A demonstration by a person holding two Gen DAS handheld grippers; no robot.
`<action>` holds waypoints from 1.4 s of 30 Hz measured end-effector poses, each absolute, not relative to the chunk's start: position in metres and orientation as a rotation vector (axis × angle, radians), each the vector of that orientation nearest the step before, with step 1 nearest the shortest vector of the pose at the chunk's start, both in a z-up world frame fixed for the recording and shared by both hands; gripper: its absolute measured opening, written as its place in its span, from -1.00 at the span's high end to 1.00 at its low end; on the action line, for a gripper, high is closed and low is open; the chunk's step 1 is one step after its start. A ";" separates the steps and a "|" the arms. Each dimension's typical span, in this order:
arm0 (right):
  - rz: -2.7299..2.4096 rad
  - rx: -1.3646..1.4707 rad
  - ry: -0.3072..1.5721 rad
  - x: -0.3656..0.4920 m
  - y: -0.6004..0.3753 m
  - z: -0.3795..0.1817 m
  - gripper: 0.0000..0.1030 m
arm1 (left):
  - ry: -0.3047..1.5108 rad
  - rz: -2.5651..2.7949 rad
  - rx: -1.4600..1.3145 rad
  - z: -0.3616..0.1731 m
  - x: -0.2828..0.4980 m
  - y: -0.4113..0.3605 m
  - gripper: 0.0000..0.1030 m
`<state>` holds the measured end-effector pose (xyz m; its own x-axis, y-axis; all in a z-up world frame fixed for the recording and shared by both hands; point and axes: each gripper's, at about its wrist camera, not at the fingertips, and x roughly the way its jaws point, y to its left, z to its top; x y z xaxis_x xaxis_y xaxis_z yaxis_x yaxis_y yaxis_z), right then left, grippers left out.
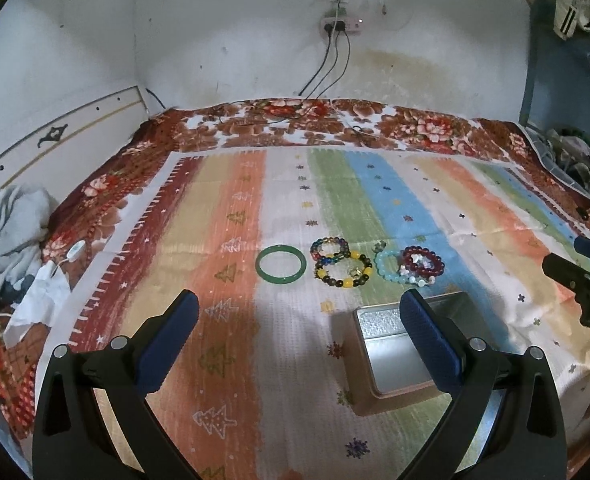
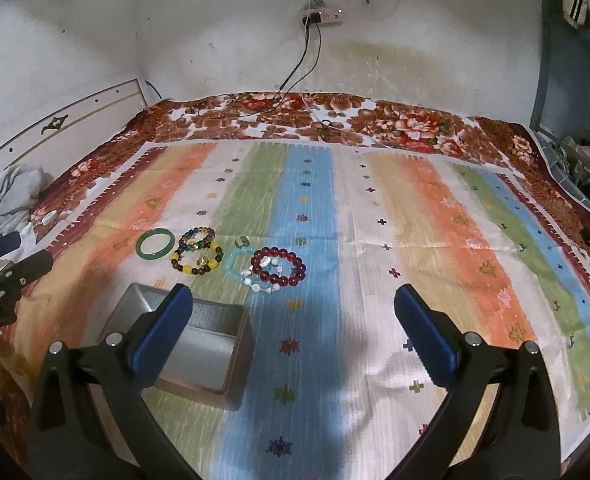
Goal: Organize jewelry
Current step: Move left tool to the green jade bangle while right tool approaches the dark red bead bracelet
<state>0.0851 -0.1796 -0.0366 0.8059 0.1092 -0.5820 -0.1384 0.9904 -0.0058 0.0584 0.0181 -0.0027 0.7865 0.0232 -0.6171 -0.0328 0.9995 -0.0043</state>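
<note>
Though cropped leftward, box (image 2: 199, 344) whole rightward.

Green bangle (image 1: 281, 263): one
Beaded bracelets: five, maybe six; the pale shell-like strand (image 2: 263, 280) tangles with the dark red one (image 2: 279, 265)
Open metal-lined box (image 2: 199, 344): one
Striped cloth (image 2: 375, 240): one
Floral blanket (image 2: 395, 120): one
Grippers in view: two

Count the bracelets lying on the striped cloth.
6, in a row: green jade bangle leftmost, multicoloured glass-bead, yellow-and-brown bead, pale blue bead, white chip, dark red bead rightmost.
</note>
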 end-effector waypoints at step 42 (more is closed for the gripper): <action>0.097 0.078 1.022 0.235 -0.199 -0.106 -0.93 | 0.957 0.137 -0.098 -0.063 0.205 0.081 -0.90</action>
